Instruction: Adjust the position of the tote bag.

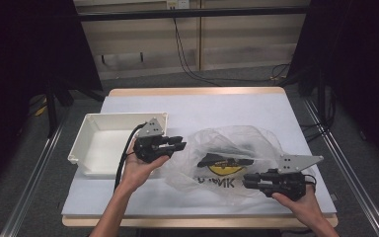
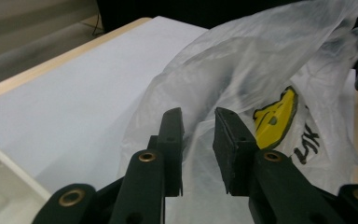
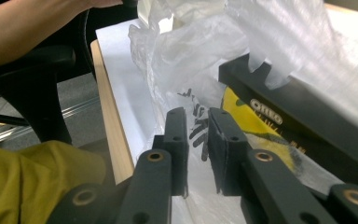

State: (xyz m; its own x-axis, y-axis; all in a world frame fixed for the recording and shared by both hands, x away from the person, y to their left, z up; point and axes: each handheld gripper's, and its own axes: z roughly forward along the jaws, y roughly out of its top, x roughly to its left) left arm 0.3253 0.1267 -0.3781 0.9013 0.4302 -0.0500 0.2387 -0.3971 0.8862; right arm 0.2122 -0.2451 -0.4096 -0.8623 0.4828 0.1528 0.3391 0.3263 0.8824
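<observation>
With both tools narrowly parted on film, left tool [image 2: 198,123] and right tool [image 3: 197,122], the bag [image 1: 227,158] lies mid-desk by the tray [image 1: 94,148]. No firm pinch on either side: the film could slip free, and the box [image 3: 303,112] inside could slide out.

Black fingers [image 2: 172,140] with brass rivets

Lab: black curtains [image 1: 24,49], cabled floor [image 1: 227,76]

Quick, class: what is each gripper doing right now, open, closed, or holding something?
Left gripper: open, a gap between the pads, thin plastic bag film lying in it unpinched.
Right gripper: open, narrow gap, bag film between the pads but not clamped.
</observation>
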